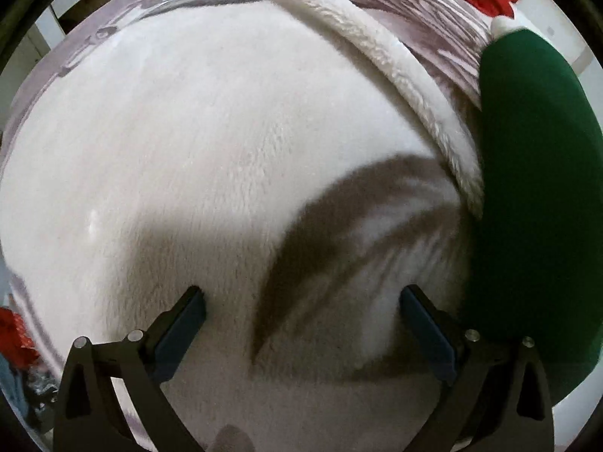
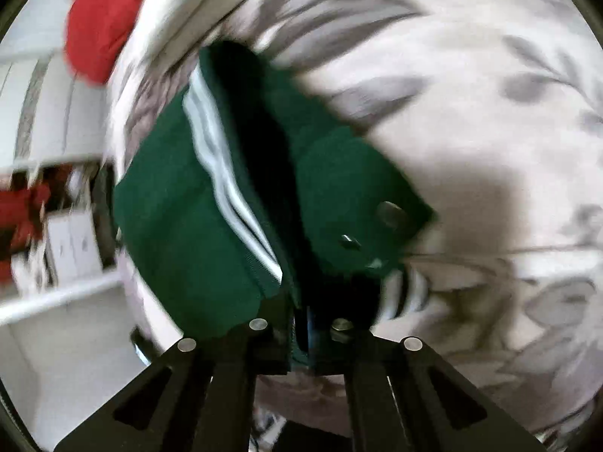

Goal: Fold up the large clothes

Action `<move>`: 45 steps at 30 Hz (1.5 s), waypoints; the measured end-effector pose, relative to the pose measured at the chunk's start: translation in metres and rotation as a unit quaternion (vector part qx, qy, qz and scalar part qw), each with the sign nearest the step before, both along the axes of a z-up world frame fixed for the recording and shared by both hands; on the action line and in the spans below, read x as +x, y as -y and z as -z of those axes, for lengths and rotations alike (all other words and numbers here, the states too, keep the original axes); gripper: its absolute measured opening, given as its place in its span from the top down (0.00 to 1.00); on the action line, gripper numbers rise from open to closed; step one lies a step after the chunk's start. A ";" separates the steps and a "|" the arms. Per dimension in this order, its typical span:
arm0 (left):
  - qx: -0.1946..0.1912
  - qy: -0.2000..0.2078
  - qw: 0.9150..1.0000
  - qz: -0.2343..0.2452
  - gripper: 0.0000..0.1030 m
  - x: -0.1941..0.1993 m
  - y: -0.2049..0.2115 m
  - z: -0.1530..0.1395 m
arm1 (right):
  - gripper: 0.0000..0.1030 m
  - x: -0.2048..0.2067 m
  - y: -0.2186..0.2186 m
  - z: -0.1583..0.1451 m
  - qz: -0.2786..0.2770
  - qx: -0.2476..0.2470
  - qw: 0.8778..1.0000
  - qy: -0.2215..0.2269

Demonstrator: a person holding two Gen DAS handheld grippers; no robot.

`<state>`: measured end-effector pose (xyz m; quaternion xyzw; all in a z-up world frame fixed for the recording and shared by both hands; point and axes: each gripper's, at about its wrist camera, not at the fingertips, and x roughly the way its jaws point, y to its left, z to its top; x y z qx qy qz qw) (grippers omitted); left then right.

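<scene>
My right gripper (image 2: pixel 299 333) is clenched on the green garment (image 2: pixel 211 196), which hangs over the leaf-patterned bedspread (image 2: pixel 471 120), its white-striped long axis running away from my jaws; my left gripper (image 1: pixel 301 324) is spread wide, empty, above white fleece (image 1: pixel 211 143)

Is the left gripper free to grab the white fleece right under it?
Probably yes. The left gripper is open and empty, pointing down at the white fleece, with nothing between them. The green jacket lies off to one side.
</scene>
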<state>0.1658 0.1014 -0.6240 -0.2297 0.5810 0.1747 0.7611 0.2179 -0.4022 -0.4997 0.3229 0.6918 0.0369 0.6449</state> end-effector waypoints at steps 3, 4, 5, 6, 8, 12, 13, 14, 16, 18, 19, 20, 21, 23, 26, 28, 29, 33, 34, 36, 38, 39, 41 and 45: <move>-0.002 0.017 0.999 -0.031 0.00 -0.002 -0.006 0.003 | 0.98 -0.003 0.014 0.028 0.009 -0.016 0.999 -0.036; -0.003 0.009 0.999 -0.044 0.00 0.000 -0.007 0.003 | 0.97 -0.004 0.013 0.034 -0.003 -0.017 0.999 -0.048; -0.003 0.000 0.999 -0.045 0.00 0.003 -0.009 0.002 | 0.96 0.003 0.003 0.030 -0.037 -0.034 0.998 -0.046; -0.003 -0.017 0.999 -0.036 0.00 0.005 -0.006 0.000 | 0.96 0.009 -0.006 0.024 -0.063 -0.039 0.996 -0.041; 0.002 -0.026 0.999 -0.034 0.00 0.010 -0.006 -0.007 | 0.85 0.016 -0.010 0.005 -0.093 -0.026 0.995 -0.033; 0.046 0.001 0.999 -0.024 0.00 0.014 0.004 -0.050 | 0.33 0.036 0.002 -0.033 -0.087 -0.029 0.995 0.027; 0.051 0.006 0.998 -0.021 0.00 0.016 0.007 -0.058 | 0.33 0.043 0.006 -0.033 -0.087 -0.030 0.995 0.037; 0.056 0.015 0.998 -0.015 0.00 0.022 0.010 -0.068 | 0.33 0.054 0.004 -0.028 -0.087 -0.029 0.995 0.042; 0.070 0.027 0.997 0.000 0.00 0.034 0.016 -0.082 | 0.33 0.076 0.003 -0.007 -0.081 -0.004 0.996 0.040; 0.109 0.028 0.993 0.021 0.00 0.048 0.025 -0.091 | 0.33 0.099 -0.010 0.023 -0.062 0.041 0.997 0.029; 0.120 0.034 0.992 0.028 0.00 0.054 0.023 -0.093 | 0.47 0.106 -0.018 0.033 -0.058 0.060 0.996 0.034; 0.134 0.041 0.990 0.037 0.00 0.063 0.029 -0.096 | 0.67 0.115 -0.034 0.031 -0.063 0.080 0.993 0.057; 0.139 0.047 0.988 0.043 0.00 0.074 0.030 -0.099 | 0.94 0.120 -0.047 0.029 -0.078 0.073 0.992 0.068; 0.141 0.056 0.987 0.050 0.00 0.089 0.036 -0.098 | 0.96 0.121 -0.059 0.024 -0.088 0.042 0.992 0.080; 0.136 0.045 0.988 0.051 0.00 0.099 0.037 -0.091 | 0.98 0.118 -0.044 -0.003 -0.037 -0.004 0.994 0.102; 0.134 0.032 0.990 0.036 0.00 0.098 0.033 -0.089 | 0.98 0.122 -0.041 0.011 -0.059 -0.045 0.995 0.062; 0.128 0.022 0.991 0.029 0.00 0.096 0.029 -0.090 | 0.98 0.125 -0.047 0.025 -0.085 -0.036 0.995 0.029; 0.116 -0.011 0.993 0.002 0.00 0.095 0.020 -0.090 | 0.85 0.146 -0.070 0.003 -0.167 -0.040 0.985 -0.013; 0.119 -0.020 0.993 0.000 0.00 0.096 0.018 -0.090 | 0.67 0.152 -0.075 -0.016 -0.179 -0.059 0.982 0.004; 0.124 -0.039 0.992 0.001 0.00 0.099 0.014 -0.087 | 0.35 0.165 -0.095 -0.069 -0.222 -0.101 0.967 0.068; 0.112 -0.062 0.992 0.007 0.00 0.108 0.007 -0.079 | 0.33 0.179 -0.134 -0.098 -0.284 -0.107 0.946 0.111; 0.110 -0.067 0.992 0.008 0.00 0.111 0.005 -0.076 | 0.33 0.189 -0.164 -0.101 -0.325 -0.100 0.933 0.119; 0.108 -0.071 0.992 0.008 0.00 0.116 -0.001 -0.070 | 0.29 0.203 -0.229 -0.092 -0.409 -0.063 0.903 0.114; 0.100 -0.071 0.992 -0.005 0.00 0.113 -0.013 -0.064 | 0.27 0.209 -0.337 -0.046 -0.536 -0.031 0.840 0.076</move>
